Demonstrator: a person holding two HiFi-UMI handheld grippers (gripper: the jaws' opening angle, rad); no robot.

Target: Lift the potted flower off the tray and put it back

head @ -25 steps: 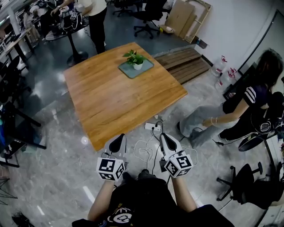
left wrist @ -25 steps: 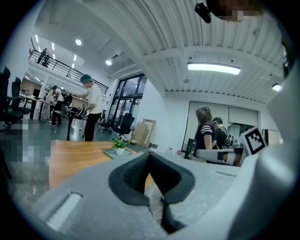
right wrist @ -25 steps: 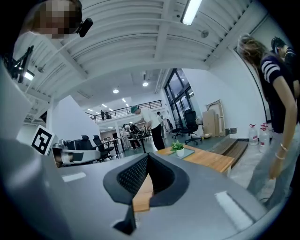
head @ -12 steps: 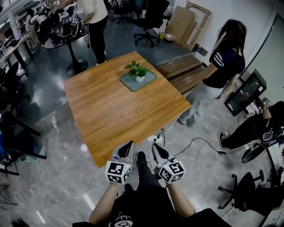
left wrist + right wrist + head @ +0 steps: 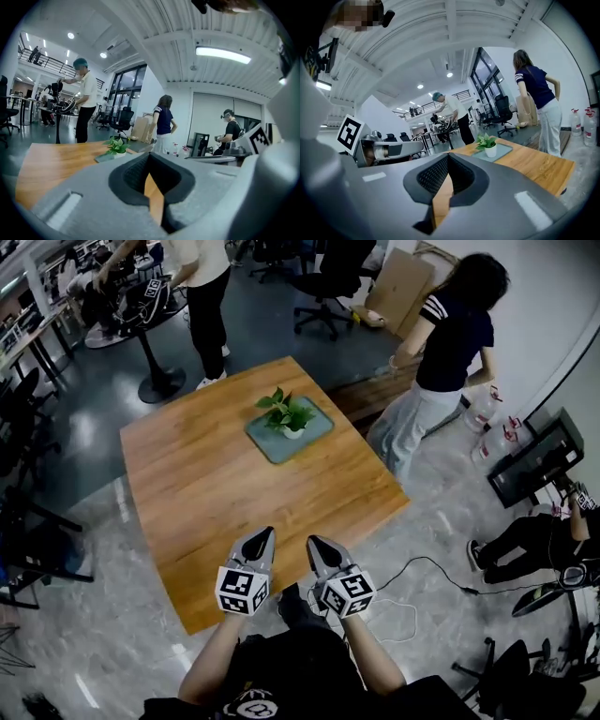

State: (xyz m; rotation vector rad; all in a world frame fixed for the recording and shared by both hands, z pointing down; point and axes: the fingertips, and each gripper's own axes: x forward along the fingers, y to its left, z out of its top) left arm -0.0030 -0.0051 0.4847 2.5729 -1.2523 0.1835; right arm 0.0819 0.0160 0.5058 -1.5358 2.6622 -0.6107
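The potted flower (image 5: 286, 416), green leaves in a small white pot, stands on a grey-green tray (image 5: 315, 435) at the far side of the wooden table (image 5: 197, 493). Both grippers hover side by side over the table's near edge, well short of the tray. My left gripper (image 5: 263, 538) has its jaws together with nothing between them. My right gripper (image 5: 314, 547) is shut and empty too. In the left gripper view the plant (image 5: 116, 146) shows far off to the left of the gripper (image 5: 151, 165). In the right gripper view the pot (image 5: 490, 150) is ahead and right of the gripper (image 5: 447, 165).
A person in a dark top (image 5: 441, 352) stands close by the table's far right corner. Another person (image 5: 202, 277) stands beyond the far edge near a round stand table (image 5: 150, 343). A cable (image 5: 427, 568) lies on the floor at right, where a person sits (image 5: 539, 535).
Both grippers have come forward from over the floor to over the table's near edge. The person in the dark top has risen from a crouch and walked round to the table's far right corner.
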